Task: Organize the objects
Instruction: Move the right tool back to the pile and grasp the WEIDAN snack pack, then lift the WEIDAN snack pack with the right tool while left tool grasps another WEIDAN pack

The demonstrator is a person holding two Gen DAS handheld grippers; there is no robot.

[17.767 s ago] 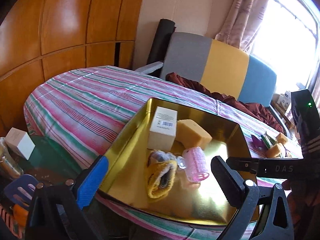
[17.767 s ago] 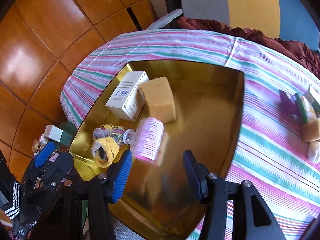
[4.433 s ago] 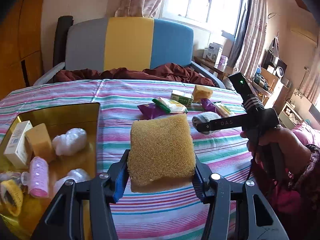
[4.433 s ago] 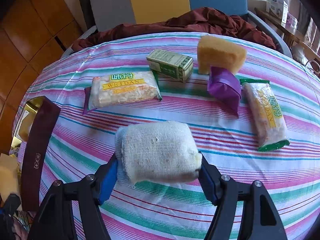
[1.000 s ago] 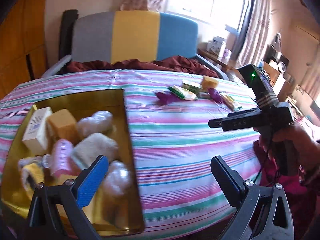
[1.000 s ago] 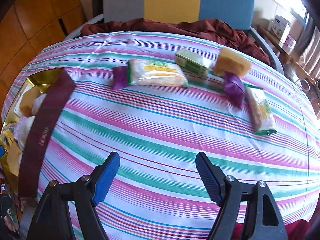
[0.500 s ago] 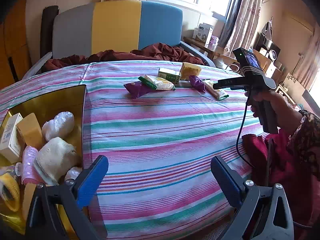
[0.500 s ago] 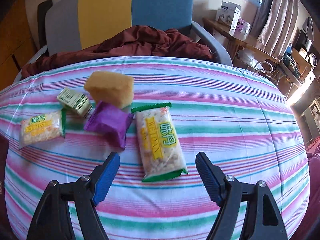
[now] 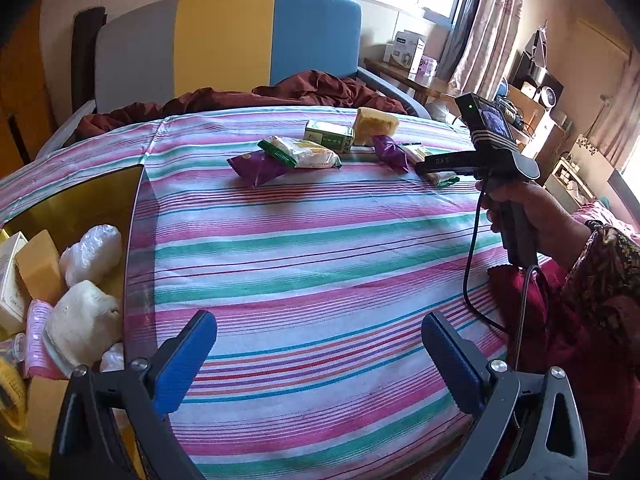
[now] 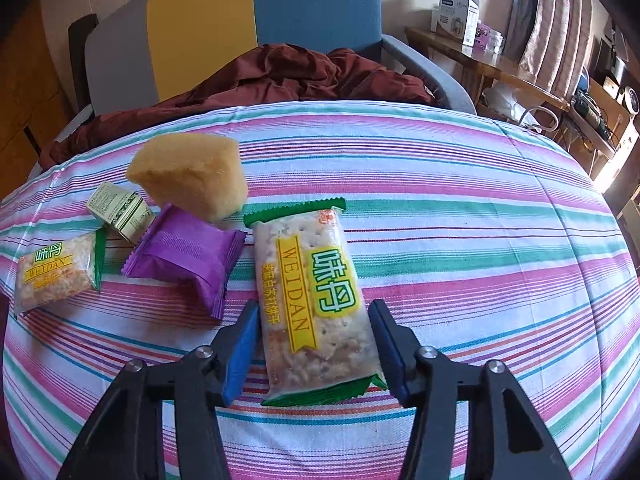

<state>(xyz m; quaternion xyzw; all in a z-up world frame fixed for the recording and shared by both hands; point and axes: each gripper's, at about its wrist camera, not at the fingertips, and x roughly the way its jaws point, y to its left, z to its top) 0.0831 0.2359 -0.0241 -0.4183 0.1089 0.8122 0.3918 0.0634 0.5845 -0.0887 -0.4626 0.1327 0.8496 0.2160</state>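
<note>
Closing around the lower half of a cracker packet (image 10: 316, 304), the right tongs (image 10: 312, 344), blue pads flanking the wrapper on both sides, the right pad looking to be against its edge, a thin slit seeming to show at the left one, so firm contact impossible to confirm. Lying lengthwise on the striped tabletop (image 10: 460, 240), that packet, green-trimmed top end pointing away, bottom end reaching back between the fingers. Resting just beside it on the left, a purple packet (image 10: 186, 254), with a yellow sponge (image 10: 190, 174) behind it, a small green box (image 10: 120, 210) further left, and a second cracker packet (image 10: 54, 272) near the left edge. Hovering wide open with nothing between the pads, the left tongs (image 9: 320, 354), above bare cloth near the front edge, well apart from the cluster of packets. Sitting at the left of that view, a gold tray (image 9: 76, 200) holding a white bundle (image 9: 82, 324), a plastic-wrapped lump (image 9: 94, 250), a pink roller (image 9: 38, 334) and another sponge (image 9: 40, 266).
</note>
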